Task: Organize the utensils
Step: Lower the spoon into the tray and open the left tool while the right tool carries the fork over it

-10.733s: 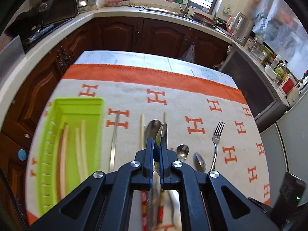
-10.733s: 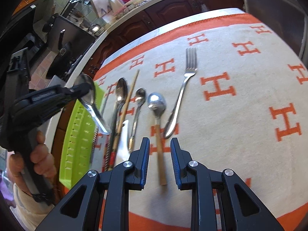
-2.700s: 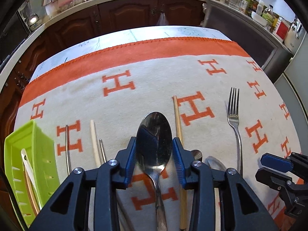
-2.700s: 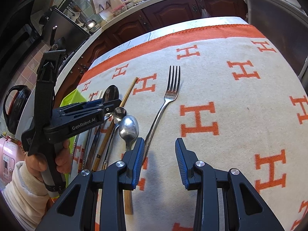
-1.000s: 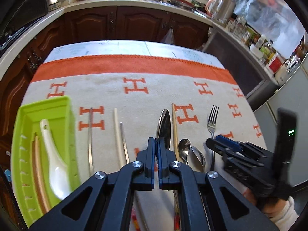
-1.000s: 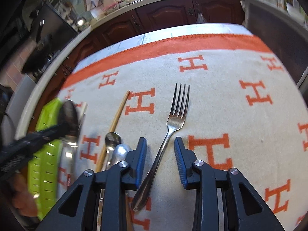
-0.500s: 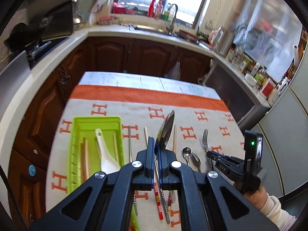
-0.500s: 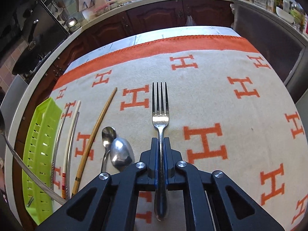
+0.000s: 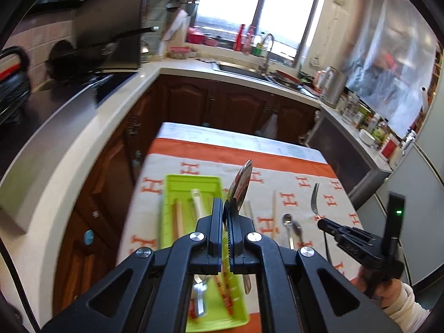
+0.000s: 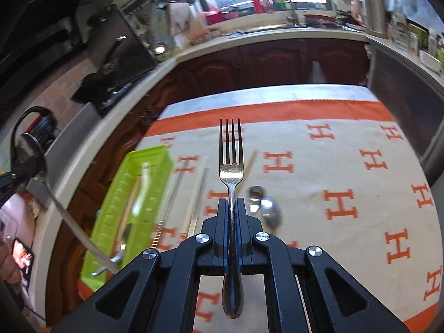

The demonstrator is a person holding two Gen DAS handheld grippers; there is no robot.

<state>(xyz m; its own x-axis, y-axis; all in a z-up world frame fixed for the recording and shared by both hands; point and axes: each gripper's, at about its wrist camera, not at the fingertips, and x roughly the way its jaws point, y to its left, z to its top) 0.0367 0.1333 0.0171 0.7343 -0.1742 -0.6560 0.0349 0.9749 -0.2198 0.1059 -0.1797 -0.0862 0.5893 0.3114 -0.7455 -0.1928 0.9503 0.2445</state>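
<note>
- Left wrist view: the left gripper (image 9: pixel 228 223) has its fingers pinched on the neck of a large steel spoon (image 9: pixel 241 187), bowl up and edge-on, held in the air above the green tray (image 9: pixel 194 184).
- Right wrist view: the right gripper (image 10: pixel 232 223) has its fingers closed on the handle of the fork (image 10: pixel 231 166), tines forward, lifted off the orange-and-cream cloth (image 10: pixel 347 166) that covers the bench.
- The step in hand looks like carrying: both utensils are gripped and up, neither yet set down.
- The tray sits along the left edge of the bench and already holds a white ladle-type spoon (image 9: pixel 197 202), pale sticks and, at its near end, some metal pieces I cannot tell apart.
- Next, I judge, the spoon must be lowered lengthwise into a free lane of the tray and let go, then the fork brought leftward to follow.
- Left on the cloth between tray and bench middle: a pale chopstick (image 10: pixel 198 194), a thin metal rod beside it, a wooden chopstick (image 9: pixel 274 208) and two small spoons (image 10: pixel 263 205) lying close together.
- In the way: the tray's near end is crowded, so the long handle could catch on what lies there.
- Both grippers heading for one narrow tray could cross; one should go first.
- Blur softens the tray's contents in both views.
</note>
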